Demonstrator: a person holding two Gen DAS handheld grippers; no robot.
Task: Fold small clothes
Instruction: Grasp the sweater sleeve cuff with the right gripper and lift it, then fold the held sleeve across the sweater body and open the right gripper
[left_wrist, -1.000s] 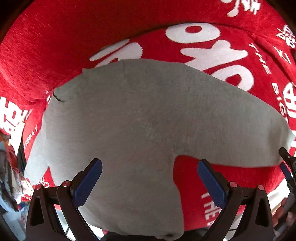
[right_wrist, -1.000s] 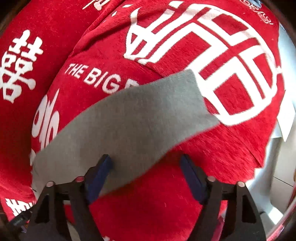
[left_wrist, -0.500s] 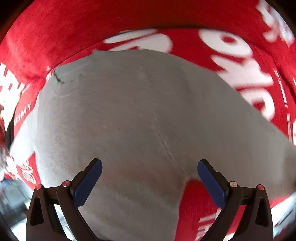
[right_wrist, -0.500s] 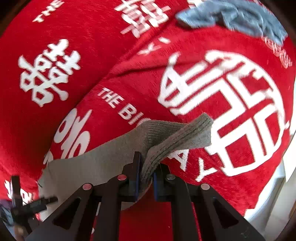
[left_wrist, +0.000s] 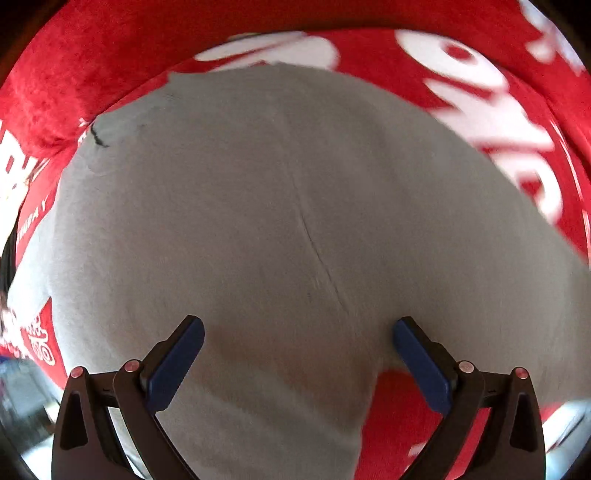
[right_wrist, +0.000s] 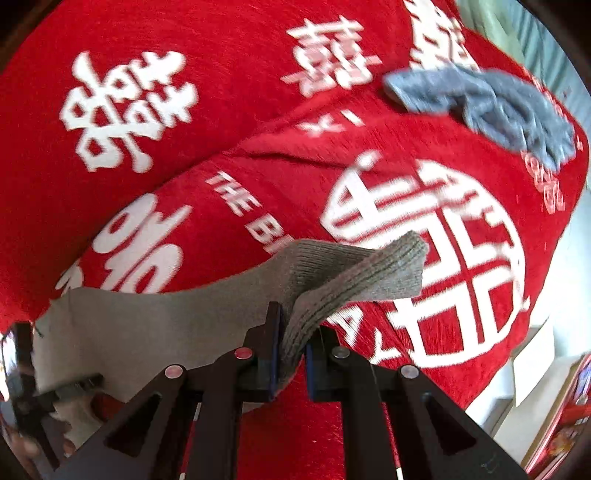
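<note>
Right tongs (right_wrist: 291, 350) pinch grey sock (right_wrist: 354, 280) — left tongs (left_wrist: 295, 354) gape.

The place looked like a home, most likely a living room; the working surface was a sofa (right_wrist: 229, 122) with a back cushion and a seat cushion, draped in a red plush cover (left_wrist: 92, 66) printed with white double-happiness characters and English lettering; small knitted clothes lay on it, a grey garment (left_wrist: 258, 229) spread flat and a blue-grey one (right_wrist: 487, 103) crumpled further along the seat; beyond the sofa's end stood pale furniture (right_wrist: 532, 373) and a red printed box (right_wrist: 569, 417), too blurred to identify further.
</note>
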